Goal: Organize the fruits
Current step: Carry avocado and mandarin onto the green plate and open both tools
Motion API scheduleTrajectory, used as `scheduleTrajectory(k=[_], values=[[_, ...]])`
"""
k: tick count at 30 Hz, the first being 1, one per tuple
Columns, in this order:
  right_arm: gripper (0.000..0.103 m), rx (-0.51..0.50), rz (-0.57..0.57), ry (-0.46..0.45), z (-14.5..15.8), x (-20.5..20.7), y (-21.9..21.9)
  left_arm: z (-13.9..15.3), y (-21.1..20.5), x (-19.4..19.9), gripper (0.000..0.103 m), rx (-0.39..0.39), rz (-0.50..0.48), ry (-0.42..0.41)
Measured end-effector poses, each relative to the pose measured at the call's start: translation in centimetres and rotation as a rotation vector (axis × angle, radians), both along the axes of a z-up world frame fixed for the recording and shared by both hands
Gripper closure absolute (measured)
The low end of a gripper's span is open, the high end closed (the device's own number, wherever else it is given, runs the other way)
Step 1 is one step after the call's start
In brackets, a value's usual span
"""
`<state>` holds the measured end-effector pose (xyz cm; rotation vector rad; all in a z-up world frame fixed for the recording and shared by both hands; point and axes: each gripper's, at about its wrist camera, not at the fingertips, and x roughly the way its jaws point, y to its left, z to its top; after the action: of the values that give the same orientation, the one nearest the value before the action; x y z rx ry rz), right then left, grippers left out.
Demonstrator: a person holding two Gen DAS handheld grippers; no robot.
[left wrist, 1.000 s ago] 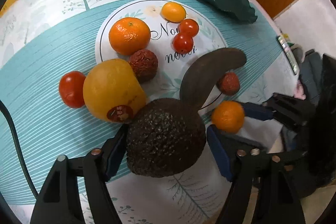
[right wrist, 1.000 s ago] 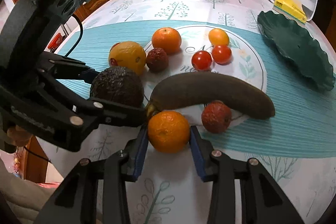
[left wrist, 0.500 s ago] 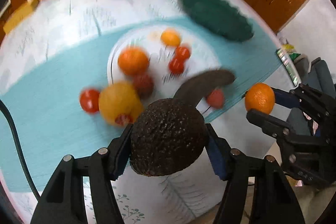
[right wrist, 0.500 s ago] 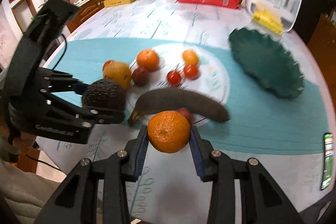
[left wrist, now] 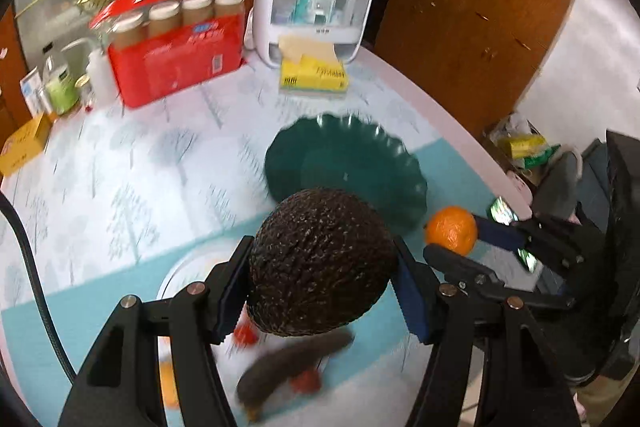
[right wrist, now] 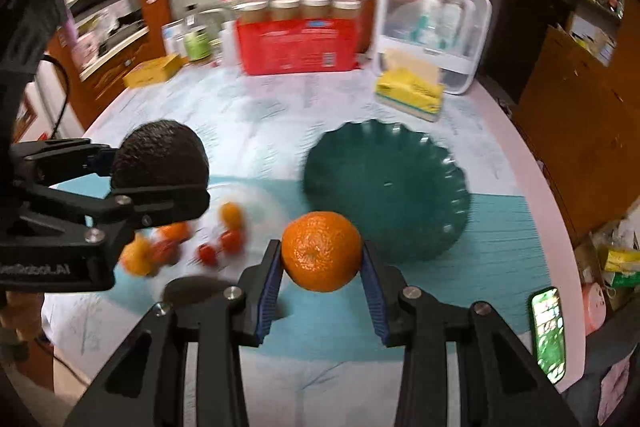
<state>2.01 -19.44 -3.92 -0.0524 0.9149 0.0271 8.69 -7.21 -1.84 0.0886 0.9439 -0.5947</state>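
Soft, even indoor light, dim toward the edges — both fisheye views bend straight lines and darken at the rim. Motion blur smears the fruit below each tool; what sits between the fingers stays sharp — no glare.

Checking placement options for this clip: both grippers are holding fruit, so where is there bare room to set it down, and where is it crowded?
The green plate is bare. Open tablecloth lies between it, the red box and the yellow pack; the teal strip between plate and phone is free too. The white plate is crowded with fruit and a banana.
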Motion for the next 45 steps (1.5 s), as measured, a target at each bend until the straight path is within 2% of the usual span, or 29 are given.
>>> scheduleTrajectory(k=[4,10,16,21,29,36,37,39,41,45], values=[[0.064,0.006,-0.039,0.029,-1.1,3.8,-5.3,-1.3,-5.3,4.0,0.040,0.039,0.061,0.011],[0.064,-0.016,-0.032,0.076,-4.9,8.8,-10.6,-5.9,-11.3,8.8,0.040,0.124,0.160,0.061],[0.064,-0.009,0.000,0.167,-10.2,12.7,-12.8,-9.7,-13.3,10.8,0.039,0.209,0.224,0.106],[0.064,0.013,0.020,0.192,-12.3,12.9,-13.2,-11.9,-14.1,11.5,0.039,0.249,0.255,0.131],[0.062,-0.048,0.063,0.153,-12.9,12.6,-12.6,-14.2,-14.4,11.8,0.039,0.259,0.302,0.177],[0.058,-0.051,0.069,0.154,-13.1,12.4,-12.5,-14.2,-14.4,11.5,0.038,0.256,0.298,0.163],[0.056,-0.044,0.069,0.154,-13.0,12.3,-12.5,-14.1,-14.3,11.4,0.037,0.255,0.299,0.159],[0.051,-0.033,0.065,0.152,-12.9,12.2,-12.6,-13.9,-14.2,11.1,0.026,0.260,0.302,0.140],[0.045,-0.025,0.062,0.151,-12.8,12.0,-12.6,-13.7,-14.1,11.0,0.019,0.264,0.307,0.126],[0.040,-0.020,0.059,0.151,-12.7,11.7,-12.4,-13.4,-13.9,10.8,0.012,0.256,0.308,0.125]])
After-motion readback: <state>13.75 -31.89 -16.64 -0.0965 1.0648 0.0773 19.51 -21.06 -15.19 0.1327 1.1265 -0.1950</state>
